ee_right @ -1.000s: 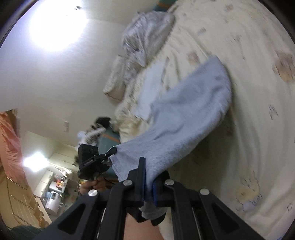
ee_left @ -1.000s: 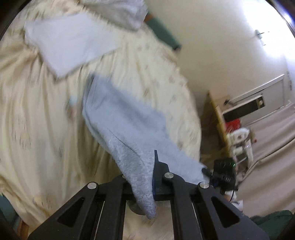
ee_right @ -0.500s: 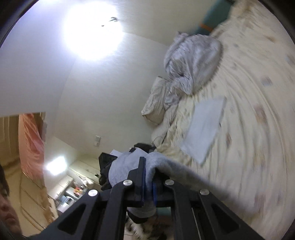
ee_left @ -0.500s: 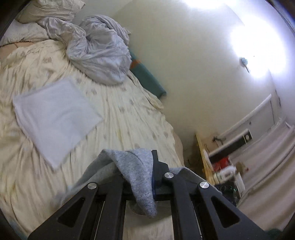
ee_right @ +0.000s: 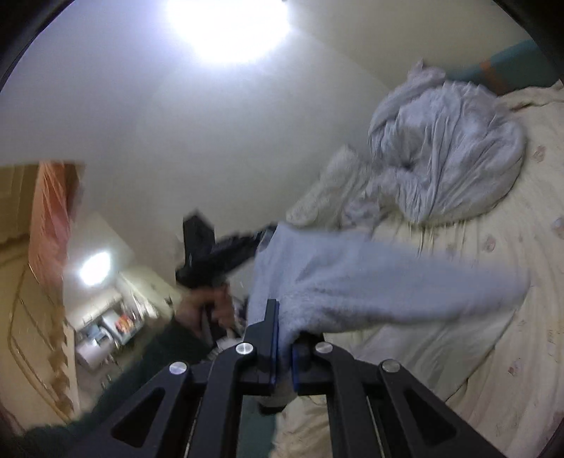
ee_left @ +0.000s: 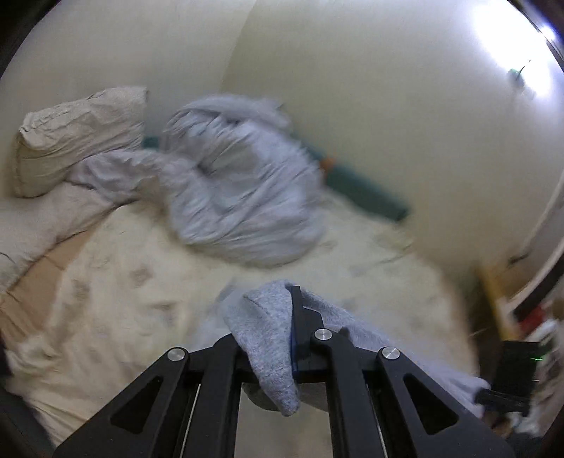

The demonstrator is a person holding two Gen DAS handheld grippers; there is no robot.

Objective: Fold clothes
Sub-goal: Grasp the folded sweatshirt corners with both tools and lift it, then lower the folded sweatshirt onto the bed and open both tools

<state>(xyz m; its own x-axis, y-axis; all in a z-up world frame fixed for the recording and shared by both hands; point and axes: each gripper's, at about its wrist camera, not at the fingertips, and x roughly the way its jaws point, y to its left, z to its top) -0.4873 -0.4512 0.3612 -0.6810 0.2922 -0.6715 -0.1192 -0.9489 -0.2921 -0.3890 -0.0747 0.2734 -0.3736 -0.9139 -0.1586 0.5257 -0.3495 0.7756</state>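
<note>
A grey fleecy garment [ee_left: 268, 327] is pinched in my left gripper [ee_left: 292, 338], which is shut on one edge; the cloth drapes over the jaws and trails off to the lower right. In the right wrist view the same grey garment [ee_right: 370, 282] stretches across above the bed, with my right gripper [ee_right: 283, 348] shut on another edge. The left gripper [ee_right: 262, 243], blurred, holds the cloth's far corner there, with a hand [ee_right: 208, 310] in a dark sleeve on its handle. The garment hangs lifted between both grippers, off the cream bedsheet [ee_left: 116, 299].
A crumpled grey duvet [ee_left: 239, 197] lies at the head of the bed beside a beige pillow [ee_left: 77, 137]. A teal bolster [ee_left: 366, 193] runs along the wall. Shelves and clutter stand at the right edge [ee_left: 528, 317]. A bright ceiling lamp [ee_right: 225, 24] glares overhead.
Both grippers have risen and swung toward the head of the bed, lifting the grey garment off the sheet. The folded white cloth has dropped out of view.
</note>
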